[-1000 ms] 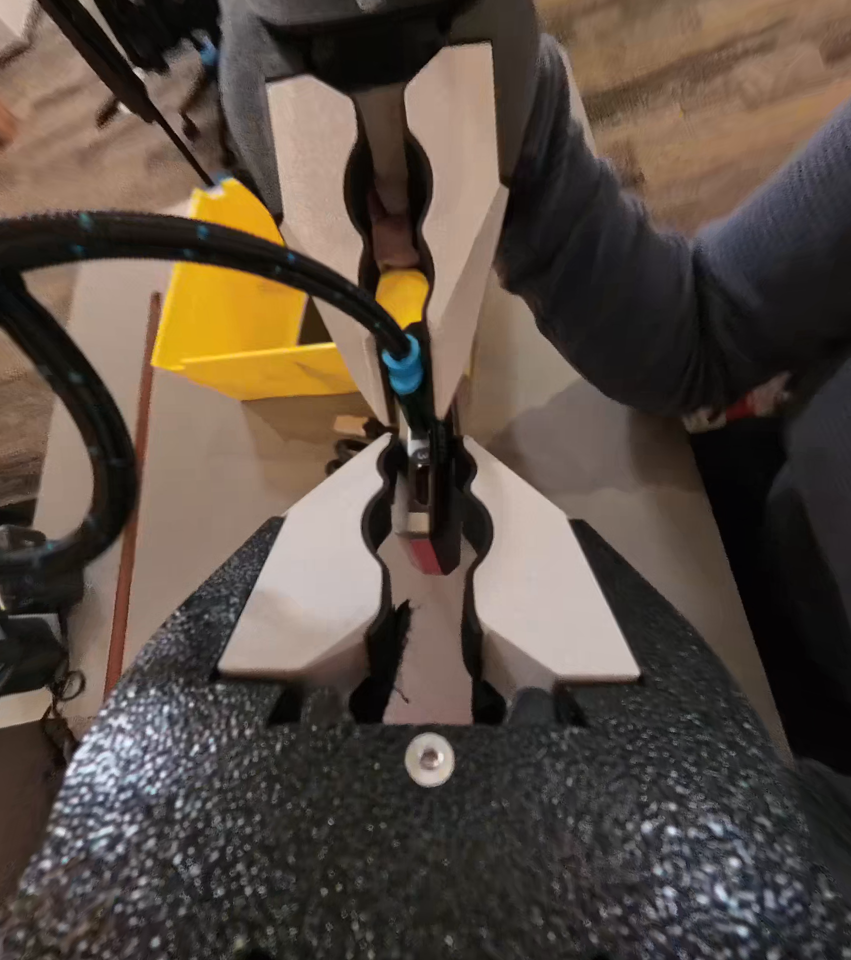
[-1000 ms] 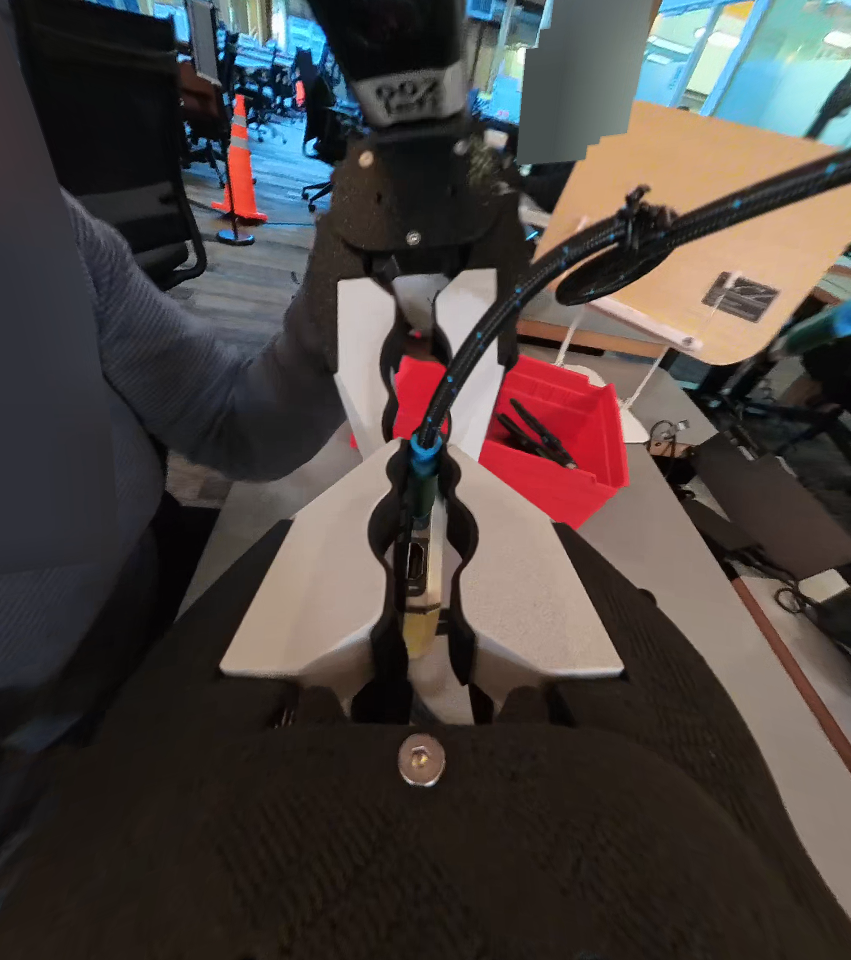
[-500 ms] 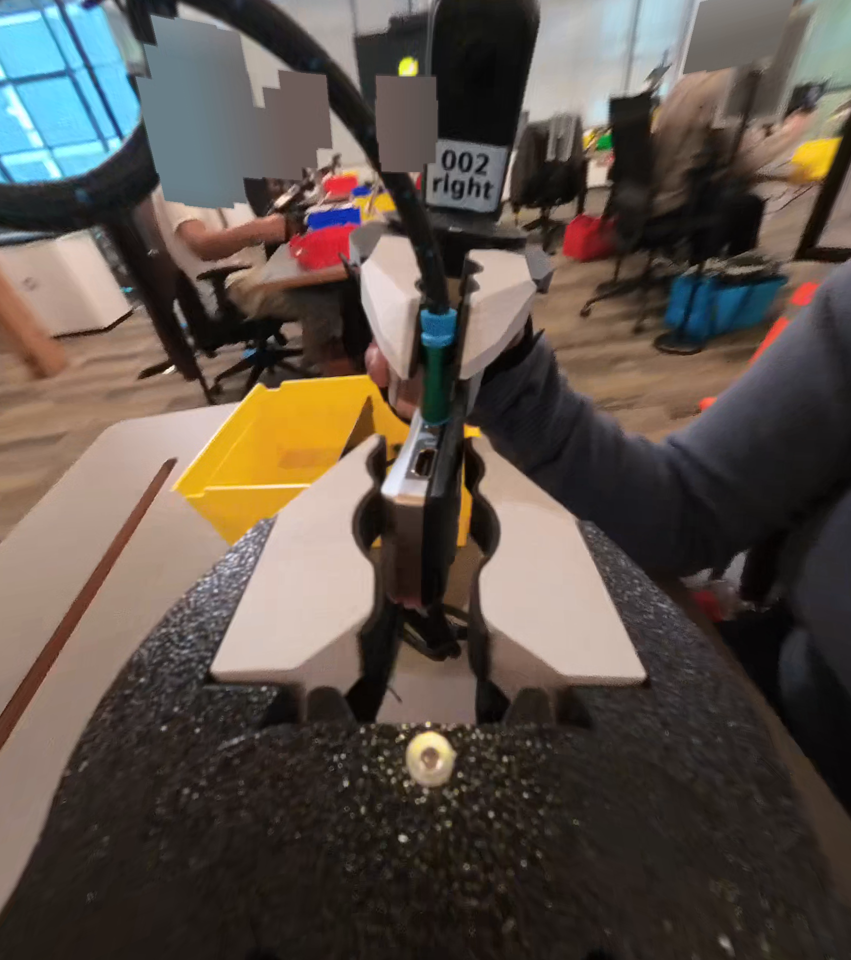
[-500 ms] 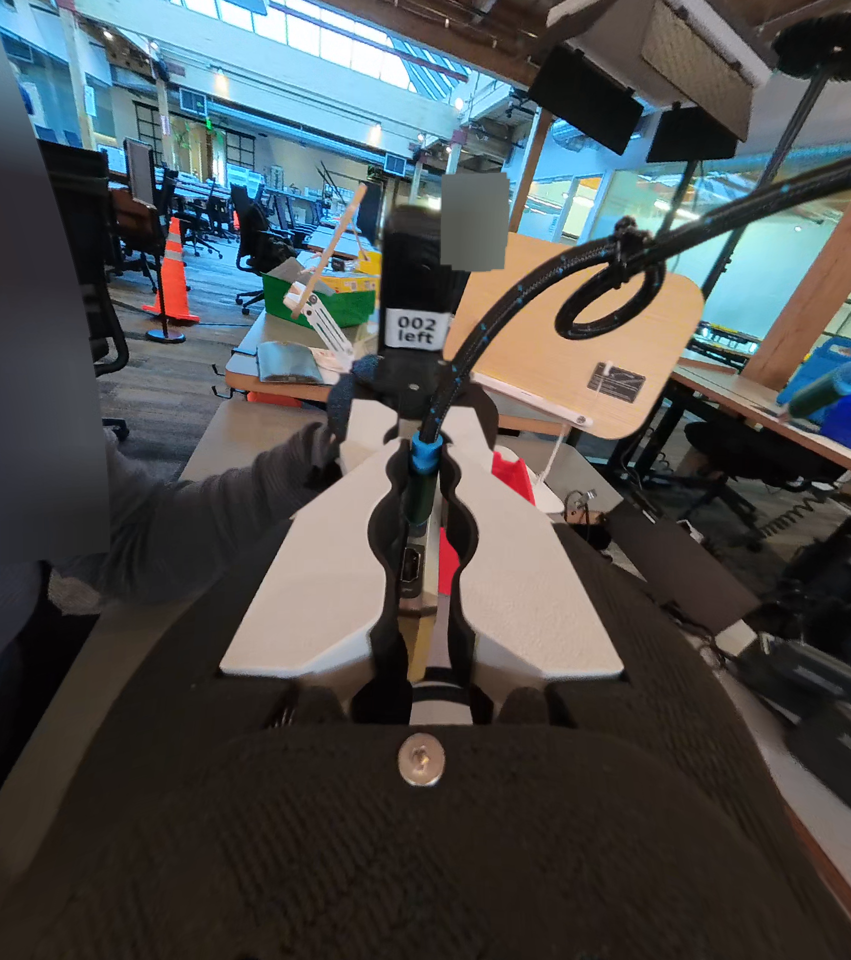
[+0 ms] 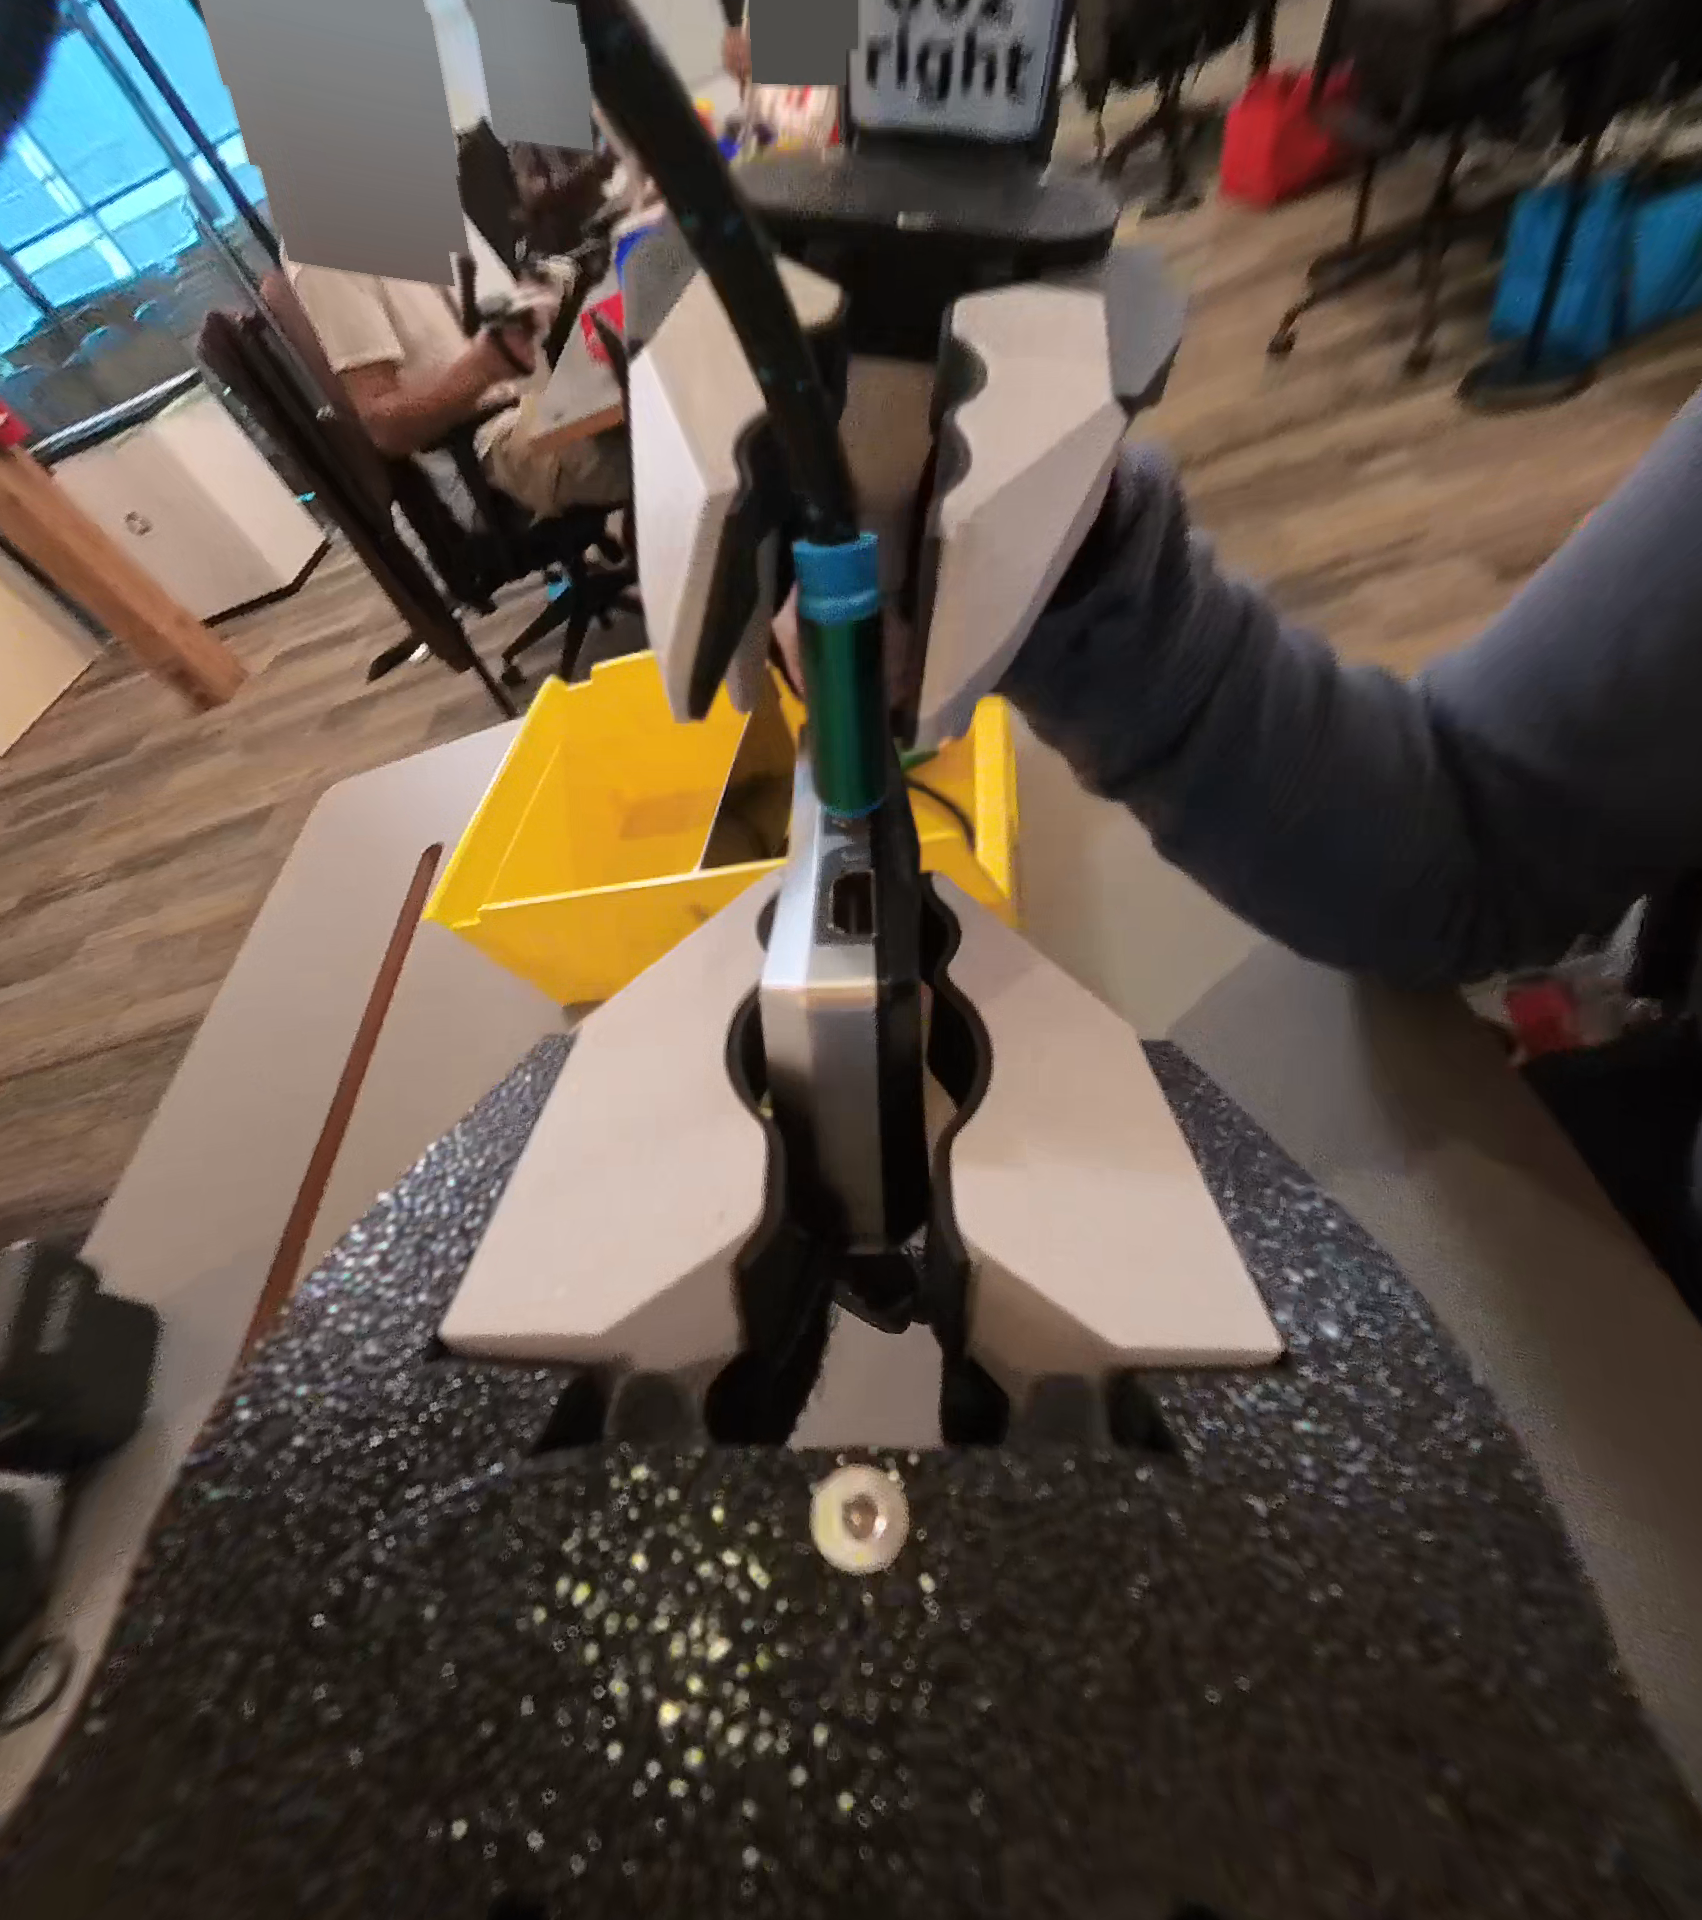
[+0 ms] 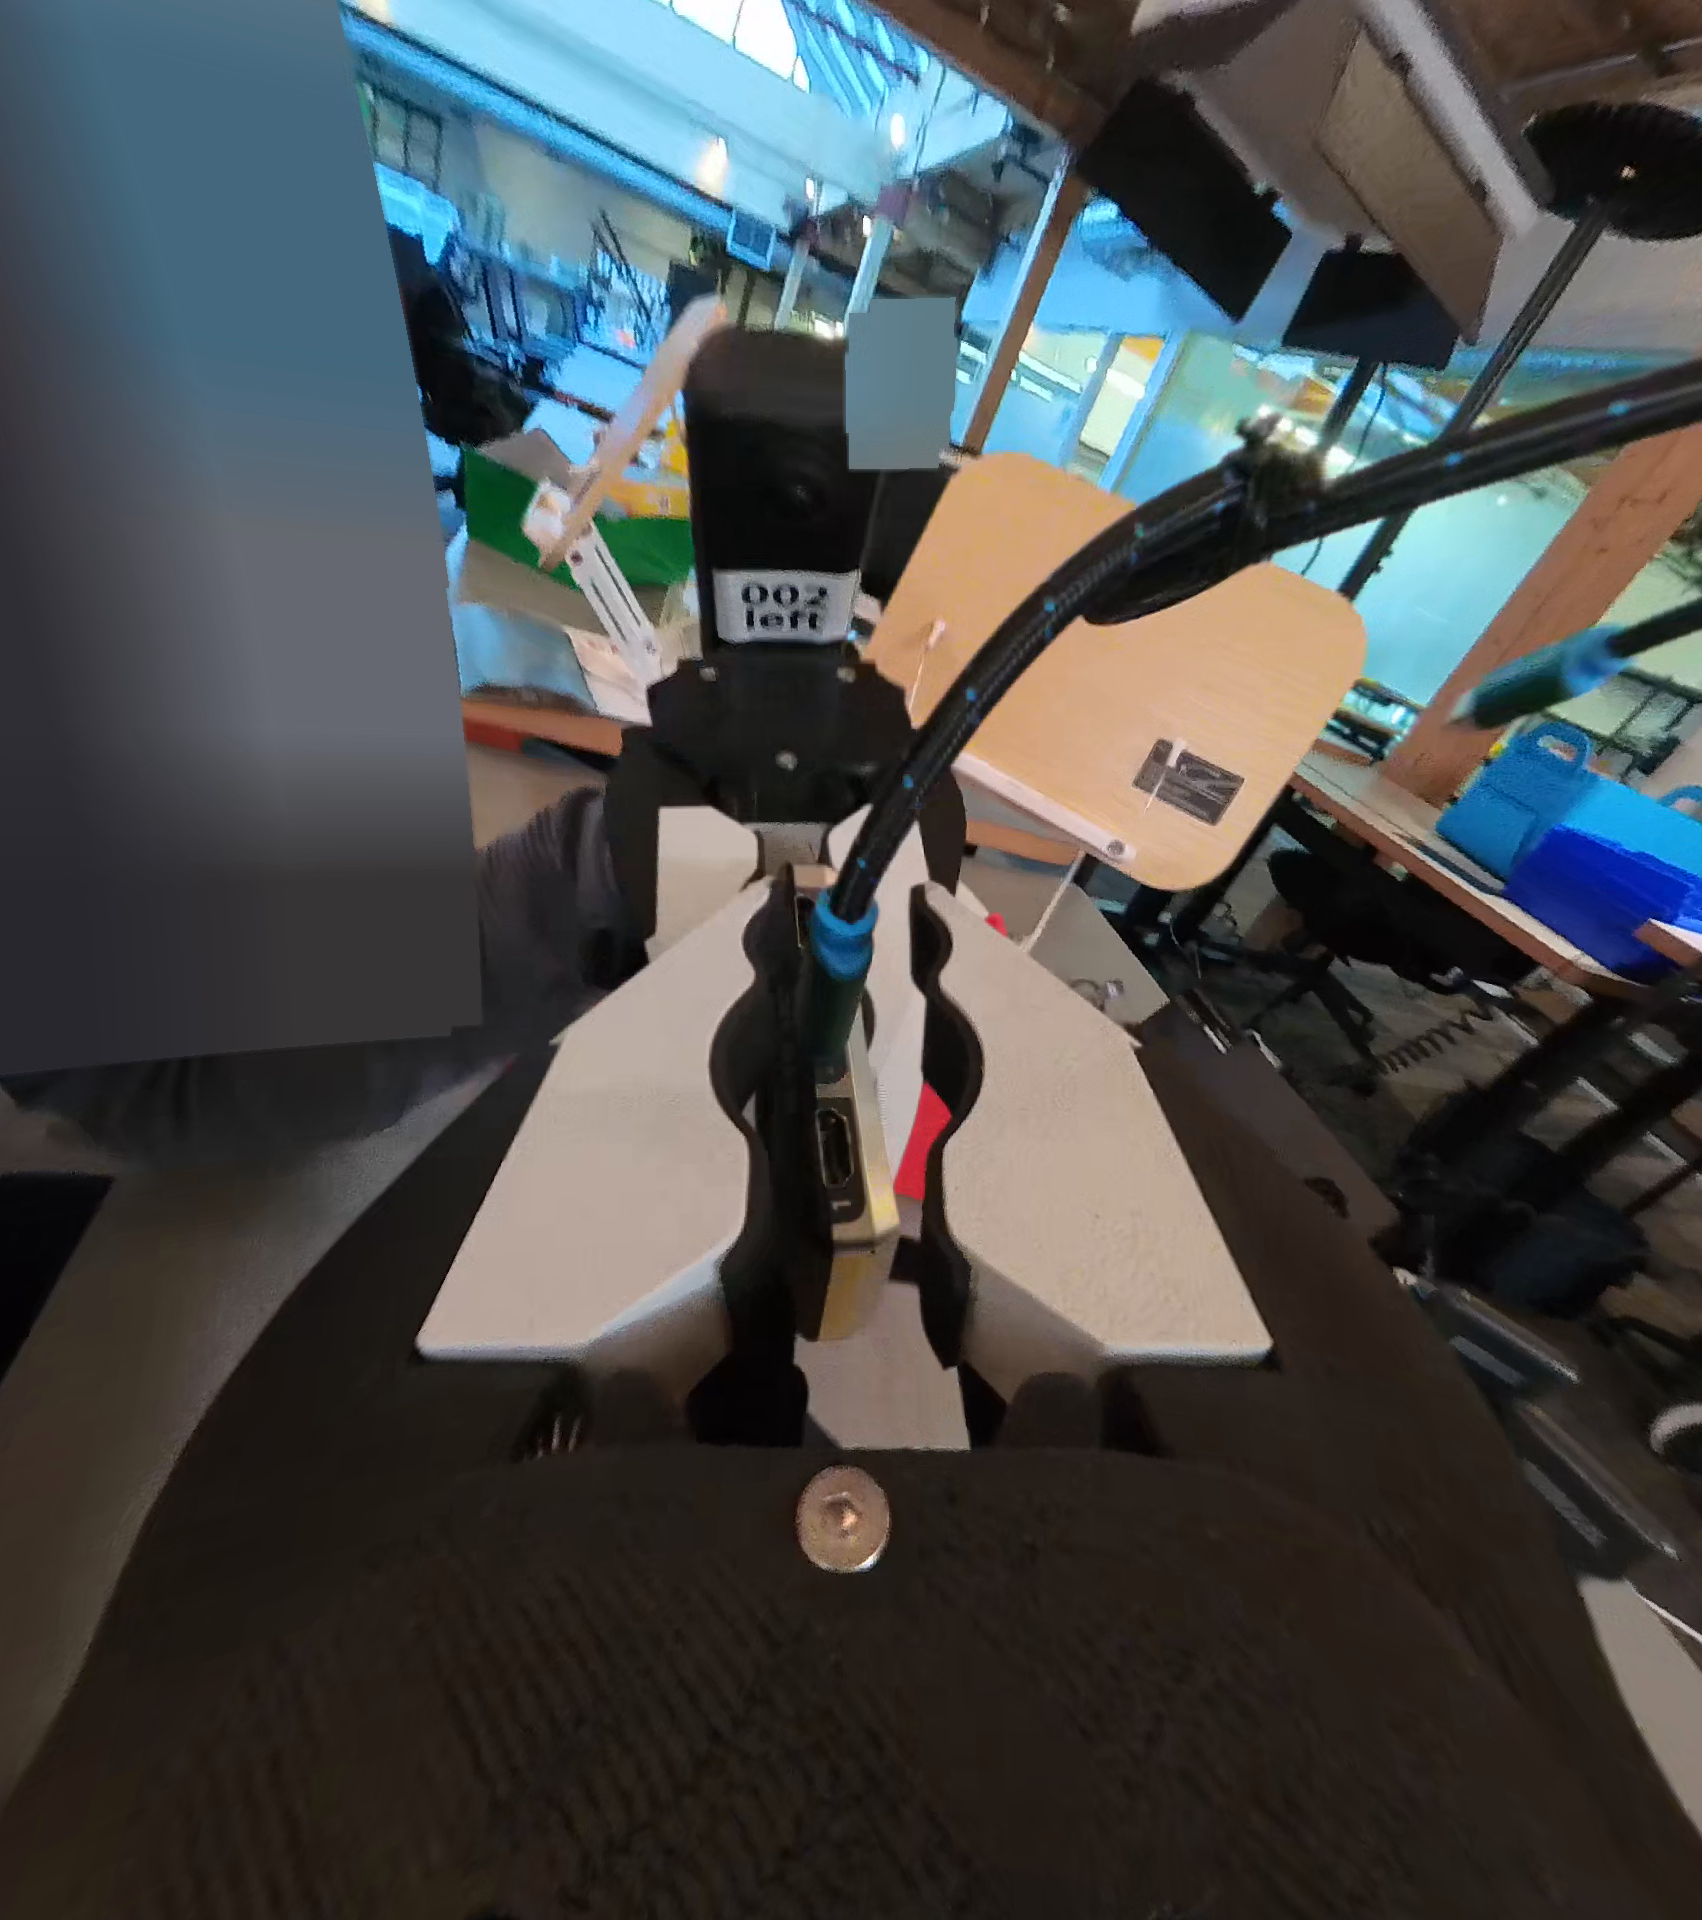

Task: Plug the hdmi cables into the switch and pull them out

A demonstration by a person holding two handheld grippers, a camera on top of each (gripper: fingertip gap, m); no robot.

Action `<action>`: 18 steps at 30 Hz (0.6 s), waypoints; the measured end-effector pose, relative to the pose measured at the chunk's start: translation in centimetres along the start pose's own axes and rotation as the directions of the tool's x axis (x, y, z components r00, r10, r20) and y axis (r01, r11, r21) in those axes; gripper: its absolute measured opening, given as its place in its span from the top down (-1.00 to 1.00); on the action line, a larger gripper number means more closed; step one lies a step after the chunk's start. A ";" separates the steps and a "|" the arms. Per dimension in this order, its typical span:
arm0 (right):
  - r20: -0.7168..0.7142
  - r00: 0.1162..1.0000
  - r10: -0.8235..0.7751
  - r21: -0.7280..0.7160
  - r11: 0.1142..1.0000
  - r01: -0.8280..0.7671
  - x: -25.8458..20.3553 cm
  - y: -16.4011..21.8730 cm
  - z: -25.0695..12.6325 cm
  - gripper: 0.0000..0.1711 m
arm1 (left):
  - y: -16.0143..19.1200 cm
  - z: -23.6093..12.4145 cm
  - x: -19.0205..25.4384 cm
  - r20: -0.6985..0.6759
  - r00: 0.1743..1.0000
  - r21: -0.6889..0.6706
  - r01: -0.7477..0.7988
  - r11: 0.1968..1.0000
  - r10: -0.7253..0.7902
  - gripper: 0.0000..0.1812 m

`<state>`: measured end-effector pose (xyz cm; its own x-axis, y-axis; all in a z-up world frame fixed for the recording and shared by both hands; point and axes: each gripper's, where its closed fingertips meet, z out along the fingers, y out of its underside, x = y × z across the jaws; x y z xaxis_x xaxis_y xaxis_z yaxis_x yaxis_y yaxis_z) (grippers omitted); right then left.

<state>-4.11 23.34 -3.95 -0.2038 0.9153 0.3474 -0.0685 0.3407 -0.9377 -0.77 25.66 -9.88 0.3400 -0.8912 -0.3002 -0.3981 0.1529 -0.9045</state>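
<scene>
My left gripper is shut on a thin silver HDMI switch, held on edge above the table. An empty port shows on the switch's upper edge. A green plug with a blue collar, on a black braided cable, sits in the switch beside that port. My right gripper faces the left one, its fingers closed around the plug. The switch also shows between them. A second green plug hangs free at the right.
A yellow bin stands on the pale table behind the grippers. A grey-sleeved arm comes in from the right. Black devices lie off the table's left edge. A tilted wooden board and blue bins stand beyond. Some 6 cm of space lies between my two pairs of fingers.
Both grippers have swung up from pointing down at the table to about level, with the switch and plug still held together. The right gripper now looks closer and higher in the left wrist view.
</scene>
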 end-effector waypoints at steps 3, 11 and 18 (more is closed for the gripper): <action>0.006 0.999 -0.035 -0.048 0.998 0.035 -0.8 0.2 0.1 0.78 | -0.1 0.2 0.6 0.017 0.998 -0.040 -0.055 0.998 0.055 0.78; 0.049 0.998 -0.032 -0.052 0.998 0.035 -1.7 -0.1 0.2 0.88 | -0.4 0.0 0.9 0.030 0.997 -0.050 -0.073 0.996 0.075 0.78; 0.069 0.997 -0.034 -0.029 0.999 0.036 -2.0 -0.4 -0.5 0.88 | -0.7 -0.3 1.1 0.042 0.994 -0.055 -0.093 0.994 0.096 0.78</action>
<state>-3.14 21.49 -4.25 -0.2680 0.8862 0.3779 -0.0476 0.3796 -0.9239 -0.37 24.44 -9.48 0.3361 -0.8536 -0.3981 -0.4741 0.2118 -0.8546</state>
